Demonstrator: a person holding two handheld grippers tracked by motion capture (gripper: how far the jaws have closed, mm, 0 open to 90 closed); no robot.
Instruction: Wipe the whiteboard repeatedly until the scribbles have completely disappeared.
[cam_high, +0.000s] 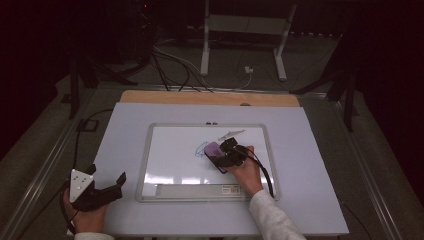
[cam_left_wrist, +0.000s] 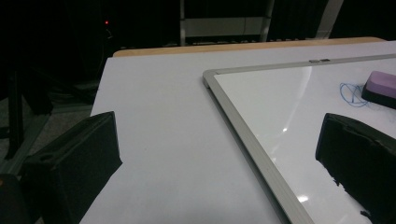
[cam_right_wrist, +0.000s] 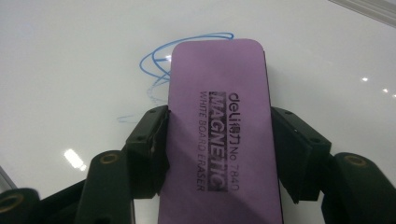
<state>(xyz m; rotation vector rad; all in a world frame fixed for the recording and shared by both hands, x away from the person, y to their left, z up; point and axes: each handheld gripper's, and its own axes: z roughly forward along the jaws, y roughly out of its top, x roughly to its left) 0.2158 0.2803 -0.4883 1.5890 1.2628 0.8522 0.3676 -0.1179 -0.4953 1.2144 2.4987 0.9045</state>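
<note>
The purple eraser (cam_right_wrist: 217, 135) lies flat on the whiteboard (cam_high: 175, 150), over a blue scribble (cam_right_wrist: 156, 63) whose right part it hides. The right gripper (cam_right_wrist: 219, 149) has its fingers (cam_right_wrist: 149, 149) clamped on the eraser's long sides; its near end is cut off by the frame. In the high view the print is illegible. A grey marker (cam_high: 231, 134) lies just beyond. The left gripper (cam_high: 95, 190) rests on the counter (cam_high: 125, 125) beside the board, its fingers spread wide, holding nothing.

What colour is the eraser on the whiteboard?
Purple, with black lettering; the eraser shows best in the right gripper view.
</note>
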